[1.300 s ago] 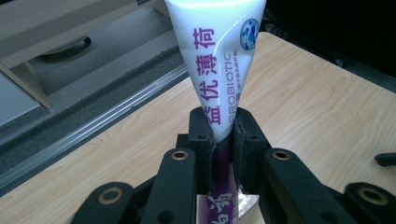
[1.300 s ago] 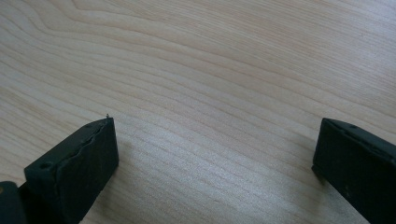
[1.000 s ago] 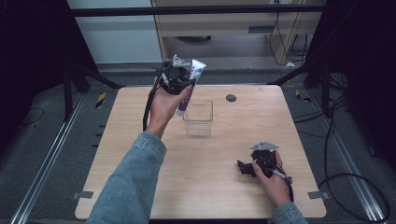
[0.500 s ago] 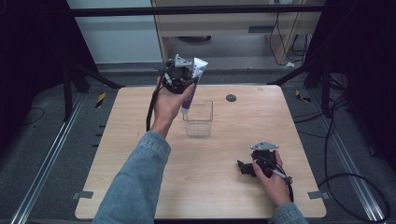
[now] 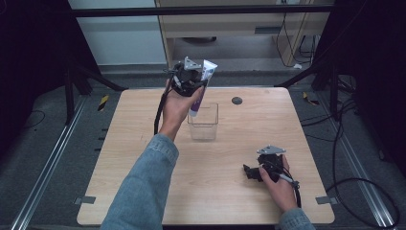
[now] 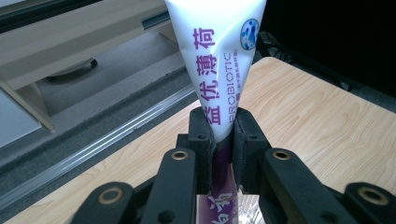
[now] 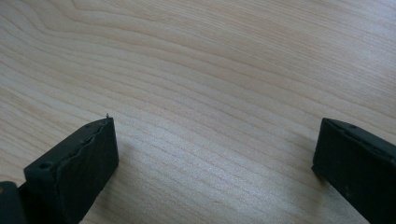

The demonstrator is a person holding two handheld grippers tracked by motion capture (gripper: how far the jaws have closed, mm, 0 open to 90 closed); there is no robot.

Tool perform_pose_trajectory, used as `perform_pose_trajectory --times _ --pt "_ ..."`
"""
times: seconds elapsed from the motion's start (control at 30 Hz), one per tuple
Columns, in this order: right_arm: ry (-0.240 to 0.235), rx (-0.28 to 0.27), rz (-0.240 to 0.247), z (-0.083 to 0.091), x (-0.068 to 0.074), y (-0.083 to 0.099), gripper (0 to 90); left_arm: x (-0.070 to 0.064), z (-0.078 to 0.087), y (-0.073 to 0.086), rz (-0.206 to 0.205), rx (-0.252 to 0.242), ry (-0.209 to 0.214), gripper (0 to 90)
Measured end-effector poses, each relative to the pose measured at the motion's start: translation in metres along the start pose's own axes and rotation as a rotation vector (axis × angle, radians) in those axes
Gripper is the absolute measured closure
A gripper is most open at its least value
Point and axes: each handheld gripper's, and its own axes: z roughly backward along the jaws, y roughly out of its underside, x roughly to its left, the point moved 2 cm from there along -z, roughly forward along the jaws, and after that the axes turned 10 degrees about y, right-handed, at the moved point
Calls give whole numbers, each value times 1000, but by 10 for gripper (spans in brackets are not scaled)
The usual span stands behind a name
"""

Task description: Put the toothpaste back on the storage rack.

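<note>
At the left of the high view a denim sleeve (image 5: 143,187) reaches forward over the wooden table (image 5: 119,158), and the hand at its end carries the left gripper (image 5: 191,81) raised above the far part of the tabletop. Its jaws are clamped on a toothpaste tube (image 5: 202,88), white at the top and purple lower down. The tube hangs tilted, its flat crimped end up and toward the far edge, its lower end pointing down at the clear plastic box (image 5: 203,124) that stands just right of the hand, near the middle of the table. From above, the lower end of the tube overlaps the box's far rim; whether it touches the rim I cannot tell.

In the left gripper view the two black jaws pinch the tube (image 6: 219,88) from both sides at its narrow waist, where the white part with purple lettering meets the purple part below.

Farther right, a small dark round spot (image 5: 236,100) lies on the table beyond the box.

At the near right, the other hand rests on the table with the right gripper (image 5: 251,172), well apart from the box and tube. In the right gripper view its jaws stand wide apart, just over the bare wood (image 7: 210,93), with nothing between them.
</note>
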Motion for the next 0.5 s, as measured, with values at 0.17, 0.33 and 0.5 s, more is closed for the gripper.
perform_pose_trajectory --times 0.17,0.33,0.5 --pt "1 0 3 0 0 0 3 3 2 -1 7 -8 -27 793" --pt "1 1 3 0 0 0 3 2 2 -1 -8 -29 -31 793" --pt "-1 0 0 0 0 0 3 0 -1 -2 -8 -55 -28 793"
